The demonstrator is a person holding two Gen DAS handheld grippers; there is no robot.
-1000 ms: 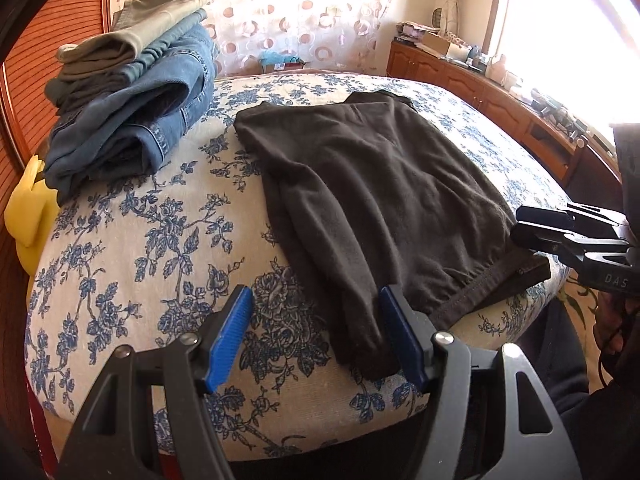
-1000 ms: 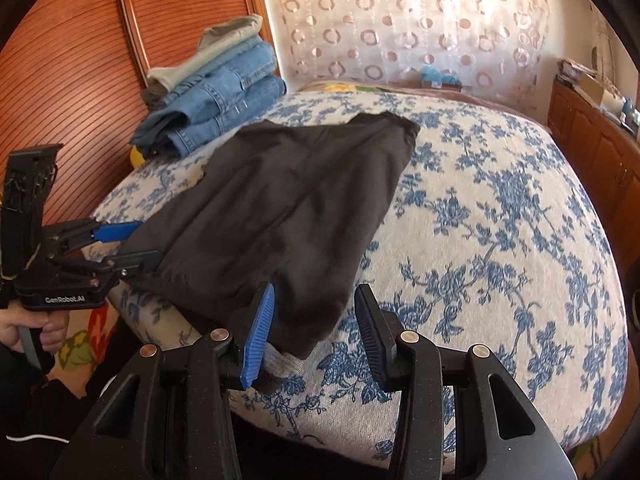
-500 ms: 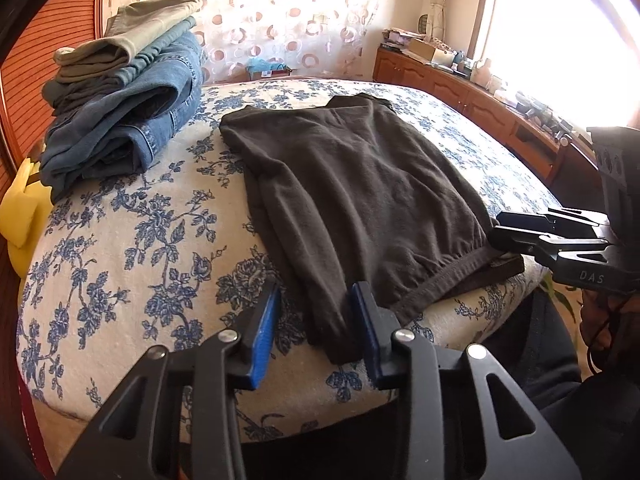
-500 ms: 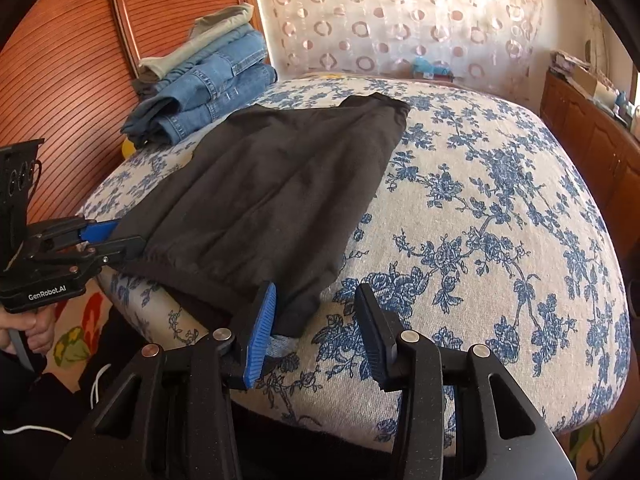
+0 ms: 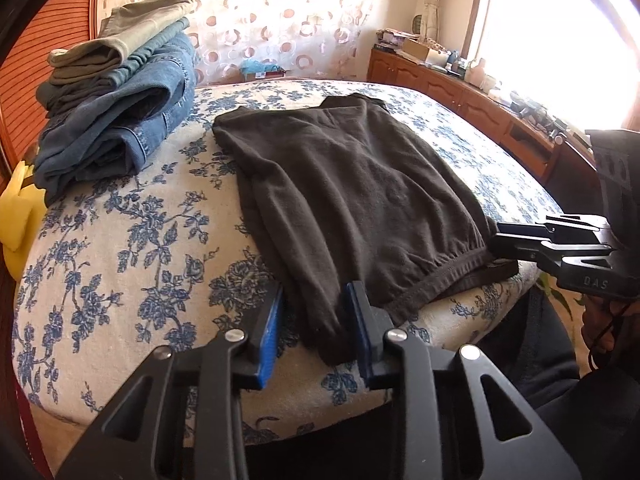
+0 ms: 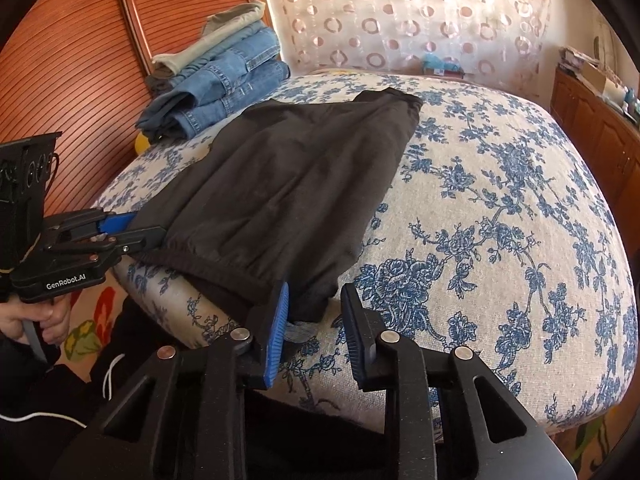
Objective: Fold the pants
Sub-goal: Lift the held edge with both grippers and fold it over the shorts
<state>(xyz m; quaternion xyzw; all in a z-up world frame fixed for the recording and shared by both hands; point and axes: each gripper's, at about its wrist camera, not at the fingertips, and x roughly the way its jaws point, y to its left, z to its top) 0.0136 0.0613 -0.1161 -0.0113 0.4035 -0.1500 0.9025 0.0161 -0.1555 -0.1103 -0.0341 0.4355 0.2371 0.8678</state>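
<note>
Dark brown pants (image 5: 352, 184) (image 6: 288, 184) lie folded flat on a bed with a blue-flowered cover (image 5: 120, 248) (image 6: 500, 220), waistband hanging over the near edge. My left gripper (image 5: 315, 300) (image 6: 148, 232) sits at the near left corner; its jaws are closing and both blue pads touch the bunched fabric between them. At the near right corner, my right gripper (image 6: 315, 292) (image 5: 500, 240) is closing too. The fabric there rests against the left pad, and a strip of bed cover shows before the right pad.
A stack of folded jeans and khaki trousers (image 5: 120, 120) (image 6: 216, 92) stands at the bed's far left, by the slatted wooden headboard (image 6: 72, 60). A yellow cushion (image 5: 20, 216) sits beside it. Wooden cabinets (image 5: 460, 92) line the wall under the bright window. A hand (image 6: 36, 320) holds the left gripper's handle.
The left jaws have narrowed from wide apart onto the pants' corner. The right jaws have narrowed around the other corner. Neither hand has shifted much.
</note>
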